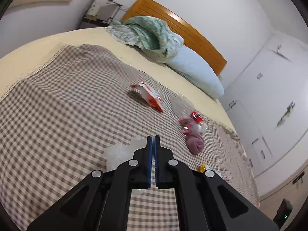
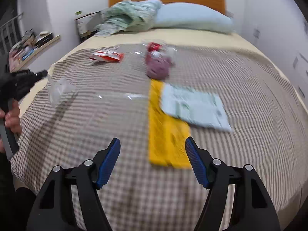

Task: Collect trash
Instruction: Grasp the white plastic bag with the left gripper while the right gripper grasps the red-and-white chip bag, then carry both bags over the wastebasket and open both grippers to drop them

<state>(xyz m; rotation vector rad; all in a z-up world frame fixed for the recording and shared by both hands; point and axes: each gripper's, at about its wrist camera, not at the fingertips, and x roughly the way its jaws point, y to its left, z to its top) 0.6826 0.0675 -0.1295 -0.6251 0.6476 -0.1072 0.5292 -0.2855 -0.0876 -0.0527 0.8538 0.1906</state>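
Two grippers over the checked bed (image 2: 115,115): left gripper (image 1: 153,137) clamped on a clear wrapper (image 1: 119,154), right gripper (image 2: 153,144) spread wide with nothing between its pads, yellow packet (image 2: 165,134) at its 12 o'clock, red wrapper (image 2: 107,56) at 11.

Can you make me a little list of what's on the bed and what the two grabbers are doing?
place: bed with checked cover
left gripper: shut on clear plastic wrapper
right gripper: open, empty, above the cover
nearest trash: yellow packet, pale green paper partly on it
farther trash: red and white wrapper, clear bag with red bits, purple lump
by headboard: pillow, green blanket
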